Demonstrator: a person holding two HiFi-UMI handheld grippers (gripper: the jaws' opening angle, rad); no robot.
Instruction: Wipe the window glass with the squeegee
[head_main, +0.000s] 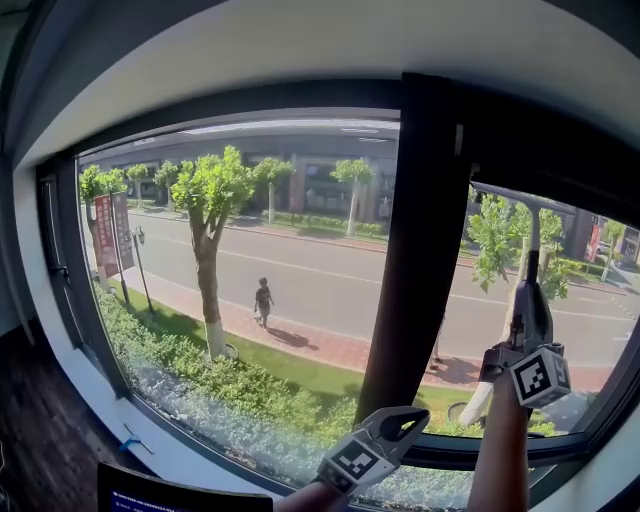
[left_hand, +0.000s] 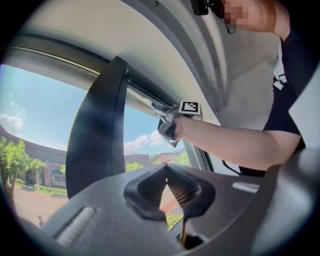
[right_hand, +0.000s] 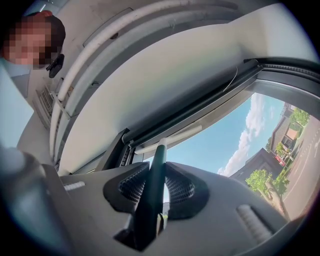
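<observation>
One squeegee, blade at window glass top

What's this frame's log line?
right hand-held gripper: shut on dark-handled squeegee | blade: top of right window glass | left hand-held gripper: shut, empty

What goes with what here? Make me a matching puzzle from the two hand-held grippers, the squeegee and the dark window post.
Things:
1. left gripper
2. right gripper
3. squeegee
4. dark window post

States:
A. blade up near the top of the right pane
B. upright between the two panes
C. shut, holding nothing
D. shut on the squeegee

Pairs: 1-C, 2-D, 3-A, 4-B
</observation>
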